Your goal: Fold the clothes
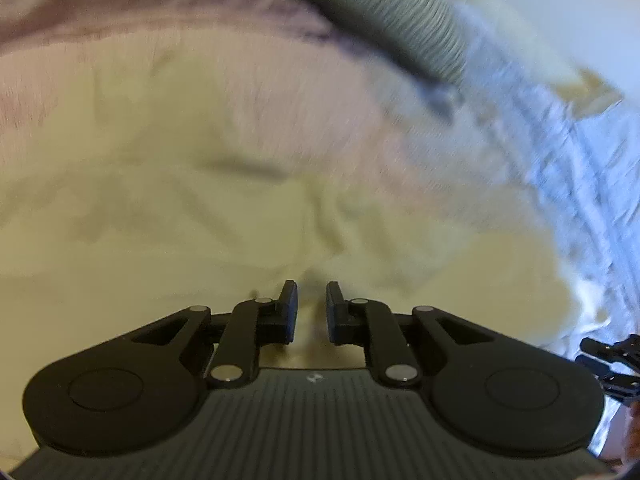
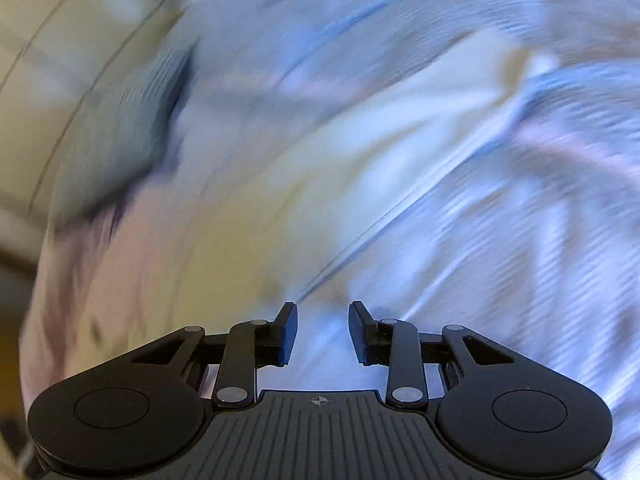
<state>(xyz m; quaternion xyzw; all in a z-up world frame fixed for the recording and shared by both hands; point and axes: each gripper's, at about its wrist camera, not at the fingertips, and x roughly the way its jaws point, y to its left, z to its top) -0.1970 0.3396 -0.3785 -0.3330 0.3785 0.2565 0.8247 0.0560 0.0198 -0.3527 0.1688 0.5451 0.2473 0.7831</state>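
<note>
A pale cream garment (image 1: 248, 184) lies spread and wrinkled under my left gripper (image 1: 312, 292), which is open and empty just above the cloth. A light blue-white striped garment (image 2: 500, 240) fills the right wrist view; it also shows in the left wrist view (image 1: 580, 184) at the right. My right gripper (image 2: 322, 312) is open and empty just above it, near a seam. The cream garment shows in the right wrist view (image 2: 240, 216) to the left of the striped one. Both views are motion-blurred.
A folded grey-green ribbed garment (image 1: 384, 12) lies at the far side of the cream cloth and shows in the right wrist view (image 2: 120, 136) at the left. A pinkish cloth (image 1: 120, 12) lies beyond. The other gripper's black body (image 1: 612, 364) shows at the right edge.
</note>
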